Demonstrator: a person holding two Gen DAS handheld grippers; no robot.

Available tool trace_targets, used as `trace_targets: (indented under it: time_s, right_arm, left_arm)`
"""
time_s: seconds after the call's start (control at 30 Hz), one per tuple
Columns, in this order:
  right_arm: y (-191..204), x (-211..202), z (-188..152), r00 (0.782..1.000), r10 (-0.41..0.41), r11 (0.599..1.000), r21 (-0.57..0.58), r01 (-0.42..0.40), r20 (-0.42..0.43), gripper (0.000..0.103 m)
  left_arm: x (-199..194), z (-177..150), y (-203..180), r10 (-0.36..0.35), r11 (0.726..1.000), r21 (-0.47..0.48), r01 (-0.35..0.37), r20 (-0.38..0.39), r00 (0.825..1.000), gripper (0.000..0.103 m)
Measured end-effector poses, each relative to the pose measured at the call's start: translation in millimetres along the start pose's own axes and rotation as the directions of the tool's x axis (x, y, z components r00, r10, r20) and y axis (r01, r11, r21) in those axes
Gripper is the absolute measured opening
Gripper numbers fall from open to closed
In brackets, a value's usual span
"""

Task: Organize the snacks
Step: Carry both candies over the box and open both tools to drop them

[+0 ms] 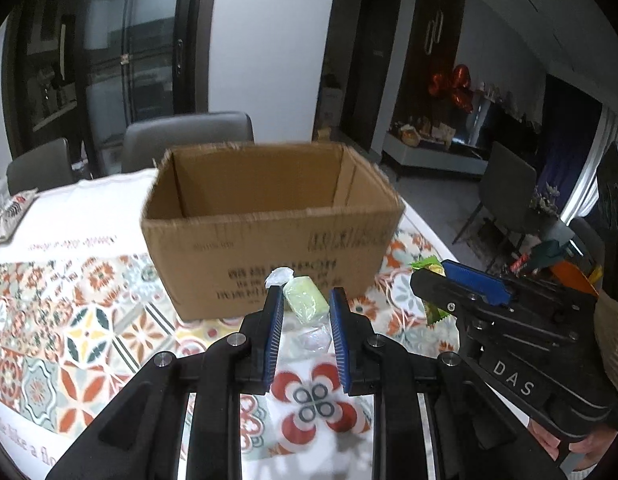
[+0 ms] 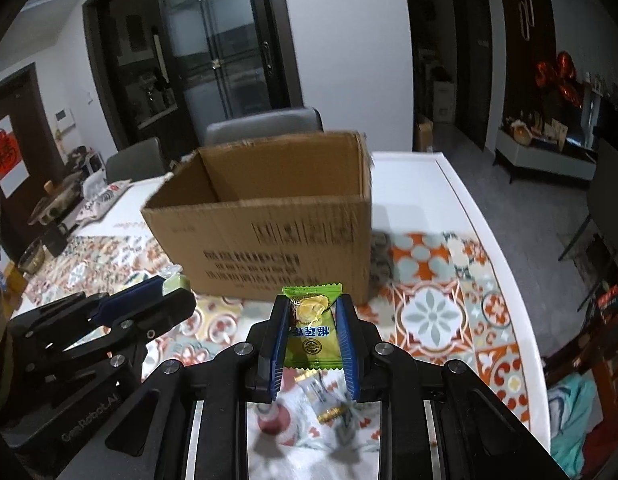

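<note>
The left hand-held gripper (image 1: 305, 304) is clenched on a pale green candy (image 1: 305, 305) in a clear twisted wrapper, the blue pads pressing its two sides. The candy hangs above the surface (image 1: 69, 220), just on the near side of the cardboard box (image 1: 269, 224).

The right hand-held gripper (image 2: 313, 320) grasps a green snack packet (image 2: 313, 328) with a serrated top edge and a yellow picture on its front. The packet stands upright between the blue pads, its top poking out beyond the fingertips. It too sits just near of the box, a little to the right of the candy. In the left wrist view this gripper shows at the right edge, with only a corner of the green packet visible beside its blue finger (image 1: 481, 280).

The box stands open-topped in the middle of the surface, printed text on its near wall. How much lies inside cannot be told, since only the upper inner walls show.

The surface carries a patterned cloth (image 1: 89, 320) of orange, teal and white tiles. Below the right gripper a few small wrapped sweets (image 2: 329, 408) lie blurred on the cloth. At the far left sit a printed bag (image 2: 105, 196) and some dishes (image 2: 53, 204). Grey chairs (image 1: 189, 136) stand beyond the far edge, in front of dark glass doors (image 1: 149, 40).
</note>
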State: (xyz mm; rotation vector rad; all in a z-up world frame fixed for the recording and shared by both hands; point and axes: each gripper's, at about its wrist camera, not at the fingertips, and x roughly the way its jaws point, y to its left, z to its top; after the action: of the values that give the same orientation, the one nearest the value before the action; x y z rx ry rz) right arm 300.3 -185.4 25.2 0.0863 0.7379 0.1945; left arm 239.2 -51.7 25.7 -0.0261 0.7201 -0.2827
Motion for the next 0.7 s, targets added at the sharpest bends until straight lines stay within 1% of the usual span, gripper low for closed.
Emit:
trace_targets:
  time_s: [0.3, 0.57, 0.7]
  right_arm:
    - [11, -9, 45, 0.998, 0.016, 1.0, -0.027, -0.014, 0.064, 0.025]
    - [21, -1, 75, 0.998, 0.009, 0.998, -0.068, -0.005, 0.069, 0.025]
    - [27, 6, 87, 0.998, 0.005, 0.996, -0.088, 0.001, 0.07, 0.025]
  left_arm:
    - [-11, 37, 6, 0.035, 0.999, 0.026, -0.036, 0.044, 0.998, 0.024]
    - [-10, 62, 17, 0.07, 0.996, 0.053, -0.073, 0.055, 0.996, 0.024]
    - [-1, 74, 26, 0.081, 0.995, 0.056, -0.083, 0.048, 0.996, 0.024]
